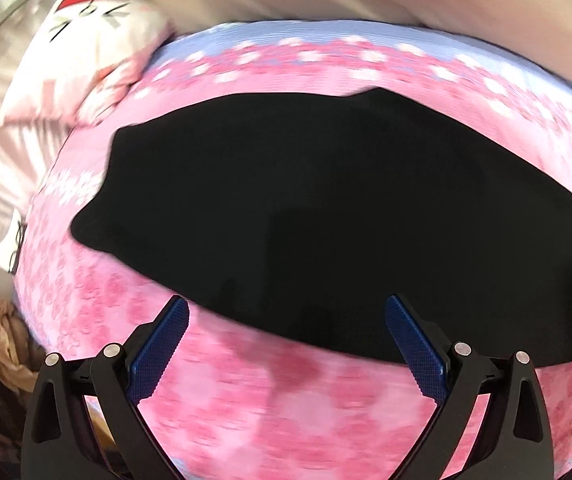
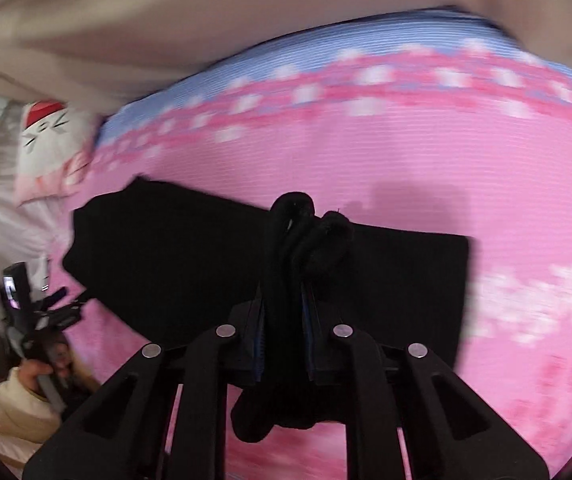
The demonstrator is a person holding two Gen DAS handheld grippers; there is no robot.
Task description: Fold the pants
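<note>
One pants (image 2: pixel 190 256) fold inside right gripper (image 2: pixel 286 316)

near bedspread (image 1: pixel 286 400) bare, passable | pants (image 1: pixel 325 208) cover centre | pillow (image 1: pixel 86 48) blocks far-left corner

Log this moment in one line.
left gripper: open, empty | right gripper: shut on bunched pants | pants on pink bedspread

The pants (image 1: pixel 325 208) lie spread across the bed (image 1: pixel 286 400). A pillow (image 1: pixel 86 52) sits at the bed's far left corner, beyond the pants. The left gripper (image 1: pixel 286 344) hangs over the pants' near edge, jaws apart. The right gripper (image 2: pixel 284 320) pinches a bunched fold of the pants above the spread part, with the left gripper to its left (image 2: pixel 46 312).
</note>
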